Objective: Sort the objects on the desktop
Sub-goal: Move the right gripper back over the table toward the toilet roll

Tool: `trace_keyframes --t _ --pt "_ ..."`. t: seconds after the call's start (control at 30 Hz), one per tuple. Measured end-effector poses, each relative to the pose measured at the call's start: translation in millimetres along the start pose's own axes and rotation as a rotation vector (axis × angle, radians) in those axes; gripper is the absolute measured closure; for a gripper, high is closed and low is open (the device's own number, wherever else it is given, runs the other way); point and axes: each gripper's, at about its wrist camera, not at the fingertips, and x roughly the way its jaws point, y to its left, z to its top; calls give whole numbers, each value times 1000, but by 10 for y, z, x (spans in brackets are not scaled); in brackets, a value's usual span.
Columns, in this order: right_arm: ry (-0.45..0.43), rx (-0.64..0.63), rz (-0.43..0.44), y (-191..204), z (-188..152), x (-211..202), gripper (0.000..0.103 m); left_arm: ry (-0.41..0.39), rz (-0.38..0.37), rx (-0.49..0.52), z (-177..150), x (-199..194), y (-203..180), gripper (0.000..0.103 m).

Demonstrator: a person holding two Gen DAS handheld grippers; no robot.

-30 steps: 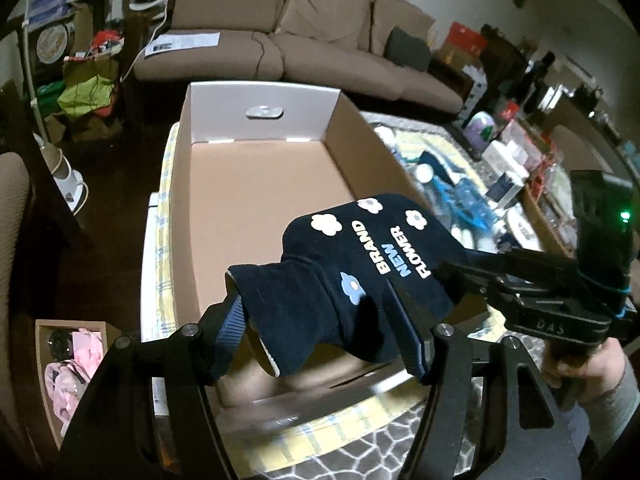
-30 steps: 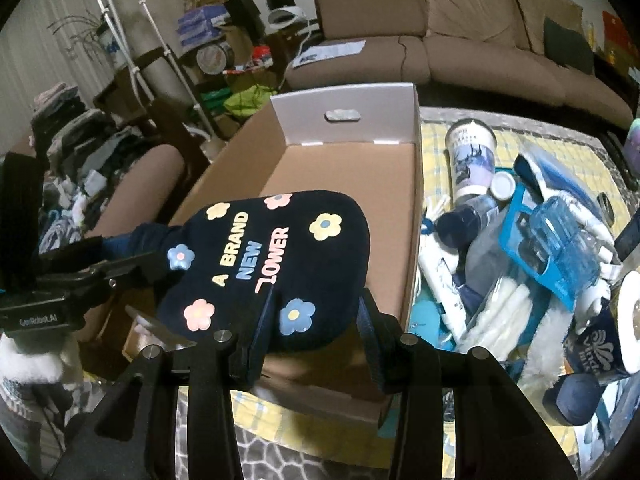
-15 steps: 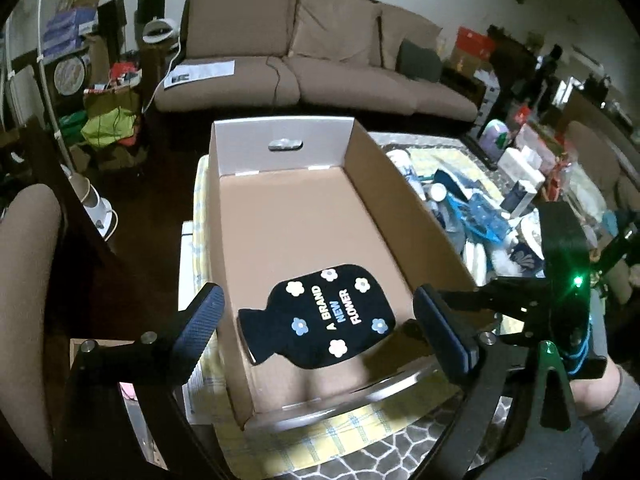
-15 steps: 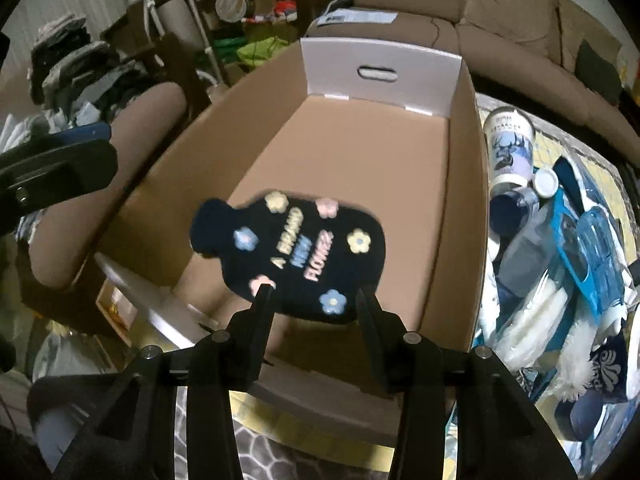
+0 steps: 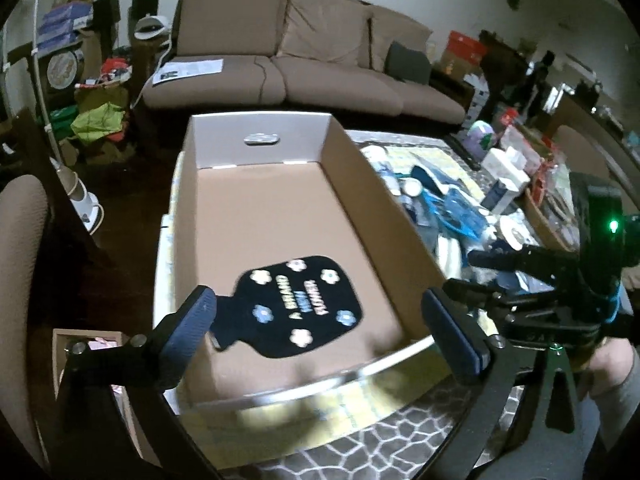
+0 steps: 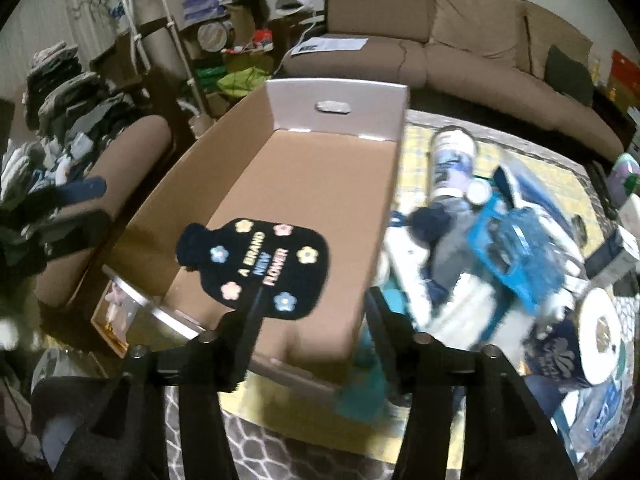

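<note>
The dark hot-water-bottle cover [image 5: 298,306] with flower patches and the lettering "A BRAND NEW FLOWER" is lying flat on the floor of the open cardboard box [image 5: 360,184], in the near part of the box, with its neck pointing toward the left wall. Nothing is touching the cover.

The left gripper [image 5: 324,330] is hovering above the near rim of the box with its jaws spread wide, holding nothing; its blue-padded fingers [image 5: 192,320] are framing the cover from either side in the left wrist view. The right gripper [image 6: 310,322] is also standing open and holding nothing, positioned over the near right corner of the box.

The box is sitting on a table [image 5: 372,444] with a grey lattice-pattern covering. To the right of the box, a pile of clutter [image 6: 516,240] is lying on the table, including blue plastic items and a white cylindrical container [image 6: 454,156]. A brown sofa [image 5: 320,60] is standing beyond the far end of the box.
</note>
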Motion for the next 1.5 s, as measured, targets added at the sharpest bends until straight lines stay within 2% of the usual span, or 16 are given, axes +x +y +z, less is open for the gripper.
trace_keyframes --t 0.07,0.1,0.13,0.3,0.4,0.53,0.8,1.03,1.1,1.3,1.4,1.5 --pt "-6 24 -8 -115 -44 -79 26 -9 -24 5 -17 3 -116 0" --pt "-9 37 -7 -176 -65 -116 16 -15 -36 6 -15 1 -164 0" --pt "-14 52 -6 -231 -83 -154 11 -20 -52 6 -14 0 -229 0" --pt "-48 118 -33 -523 -186 -409 0 -28 -118 9 6 15 -512 0" --pt "-75 134 -74 -704 -261 -598 0 -43 -175 18 0 6 -709 0" --pt "-90 181 -128 -1075 -398 -812 0 -24 -205 68 -4 108 -1105 0" --pt "-114 342 -178 -1920 -718 -1115 0 35 -210 142 -89 501 -1864 0" --pt "-102 431 -208 -2546 -957 -1133 0 98 -217 213 -115 964 -2420 0" --pt "-98 460 -201 -2717 -999 -1101 0 95 -237 232 -115 1074 -2543 0" --pt "-143 524 -130 -3049 -1002 -1039 0 137 -196 314 -102 1552 -2961 0" --pt "-140 528 -74 -3134 -941 -944 0 150 -185 336 -110 1703 -3078 0" --pt "-120 517 -42 -3146 -870 -815 6 170 -191 336 -91 1866 -3194 0"
